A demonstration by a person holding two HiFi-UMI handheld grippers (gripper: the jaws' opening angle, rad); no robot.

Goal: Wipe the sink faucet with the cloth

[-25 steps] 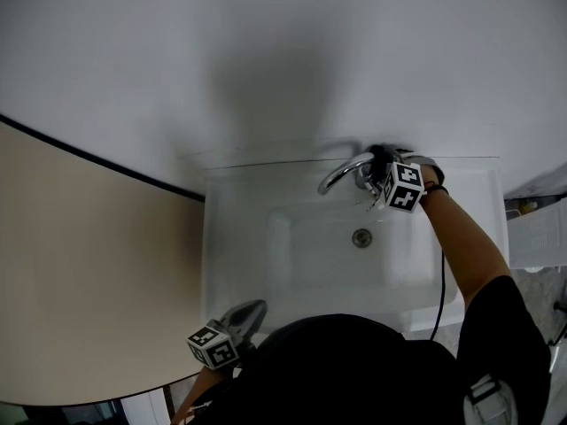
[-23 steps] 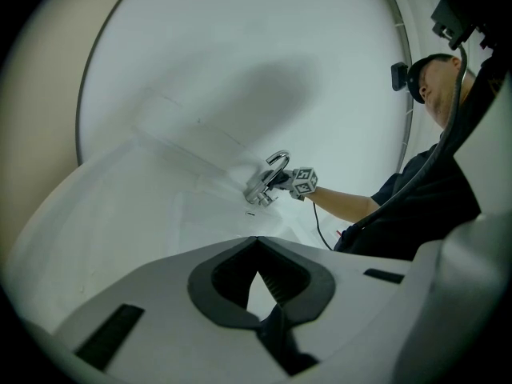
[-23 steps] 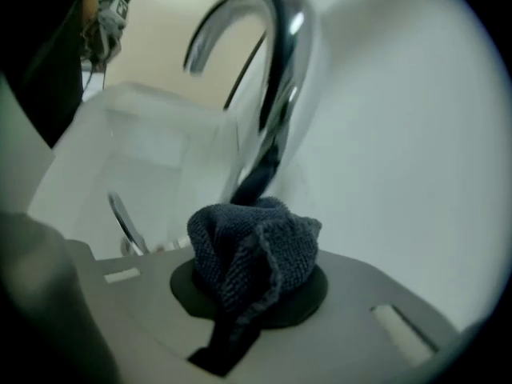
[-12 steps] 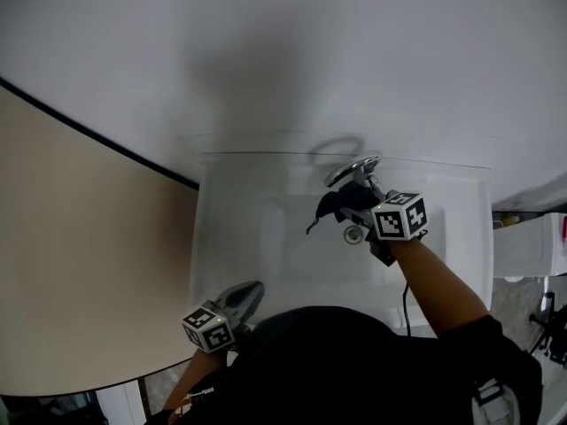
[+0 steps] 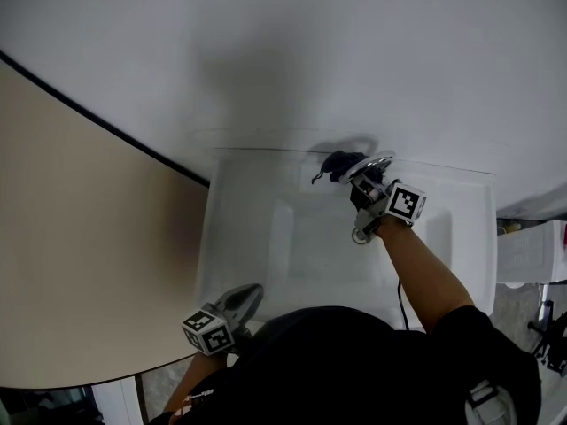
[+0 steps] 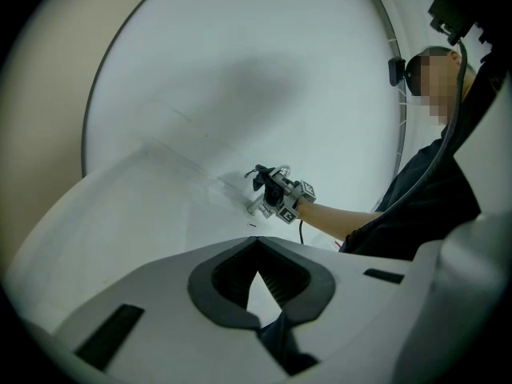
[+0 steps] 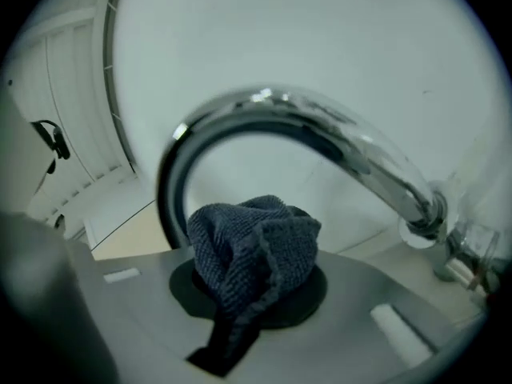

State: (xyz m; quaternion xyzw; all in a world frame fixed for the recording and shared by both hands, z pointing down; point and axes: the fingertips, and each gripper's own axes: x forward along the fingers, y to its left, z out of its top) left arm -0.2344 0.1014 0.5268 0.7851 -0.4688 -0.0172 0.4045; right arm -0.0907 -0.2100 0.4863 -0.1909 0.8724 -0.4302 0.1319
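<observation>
Right gripper point(image 5: 356, 181) holding a dark cloth point(image 5: 337, 165) beside the chrome faucet point(image 5: 376, 160) at the back edge of the white sink point(image 5: 248, 237); left gripper point(image 5: 251, 294) at its front-left corner.

Dim, even, cool light throughout; a broad soft shadow lies on the white wall point(image 5: 266, 69) above the sink point(image 5: 248, 193), bright glints streak the faucet point(image 7: 320, 124), and both gripper views bend strongly with black corners, near parts soft.
</observation>
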